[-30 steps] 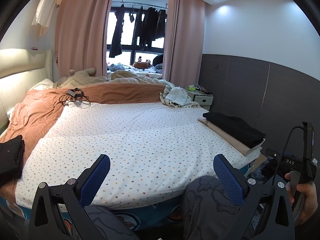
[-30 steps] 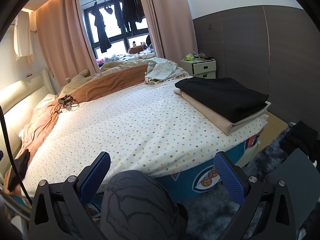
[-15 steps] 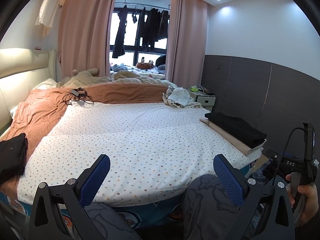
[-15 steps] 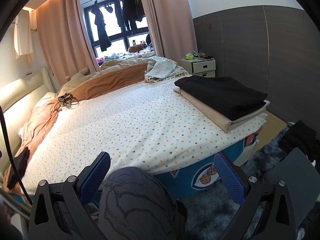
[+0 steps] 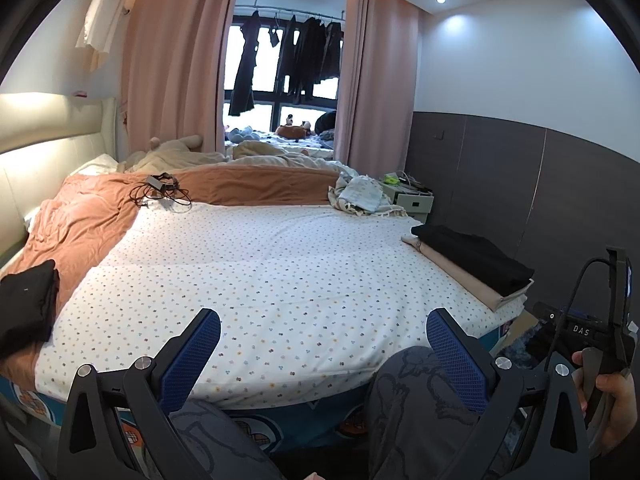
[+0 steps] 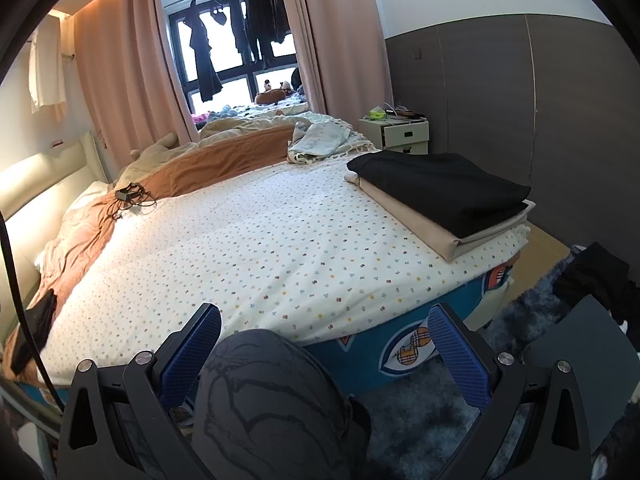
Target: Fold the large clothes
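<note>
Directly below both grippers sit the person's knees in grey patterned trousers (image 6: pixel 272 408). Left gripper (image 5: pixel 324 354): jaws spread wide, nothing held. Right gripper (image 6: pixel 324 354): likewise spread wide and empty. Just ahead lies the dotted bedsheet (image 5: pixel 280 276), bare across its middle. Forward and to the right of both grippers, at the bed's edge, a folded black garment (image 6: pixel 444 188) rests on a folded beige garment (image 6: pixel 416 220). Far left of the left gripper lies another dark folded piece (image 5: pixel 26 300). Farther off, a crumpled pale cloth (image 5: pixel 362 198) sits near the nightstand (image 6: pixel 400 134). Judgement: such fabric is soft, light and limp; pinch it at corners or hems, both grippers well apart.
</note>
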### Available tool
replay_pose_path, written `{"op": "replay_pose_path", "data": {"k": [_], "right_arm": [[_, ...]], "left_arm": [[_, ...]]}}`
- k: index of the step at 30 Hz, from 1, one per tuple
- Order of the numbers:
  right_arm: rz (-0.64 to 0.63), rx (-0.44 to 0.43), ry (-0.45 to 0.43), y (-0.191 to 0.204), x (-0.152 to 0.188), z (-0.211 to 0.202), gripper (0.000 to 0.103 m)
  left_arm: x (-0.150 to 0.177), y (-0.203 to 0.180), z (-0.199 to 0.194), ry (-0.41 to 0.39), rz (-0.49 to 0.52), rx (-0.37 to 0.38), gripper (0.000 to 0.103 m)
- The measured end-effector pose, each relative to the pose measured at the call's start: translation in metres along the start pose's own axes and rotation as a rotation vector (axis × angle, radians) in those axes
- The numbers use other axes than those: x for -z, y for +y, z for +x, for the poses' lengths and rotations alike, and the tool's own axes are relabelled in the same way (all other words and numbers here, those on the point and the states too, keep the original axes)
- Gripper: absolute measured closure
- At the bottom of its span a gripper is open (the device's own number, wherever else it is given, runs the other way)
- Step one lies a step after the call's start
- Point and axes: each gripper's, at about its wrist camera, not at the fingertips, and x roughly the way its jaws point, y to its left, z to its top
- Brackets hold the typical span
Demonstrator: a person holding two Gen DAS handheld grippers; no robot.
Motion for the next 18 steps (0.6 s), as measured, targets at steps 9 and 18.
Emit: {"op": "replay_pose_path", "data": {"k": [9, 18], "right_arm": [[-0.012, 0.017, -0.013, 0.0045, 0.0049, -0.0048, 0.000], [-0.039, 0.022, -0.020, 0.0089, 0.0076, -0.0095, 0.000]], "left_arm": [[0.0034, -0.0015, -0.0040, -0.007, -0.001, -0.007, 0.000], [0.0069, -0.0056, -0.0096, -0.017, 0.006, -0.010, 0.000]]}}
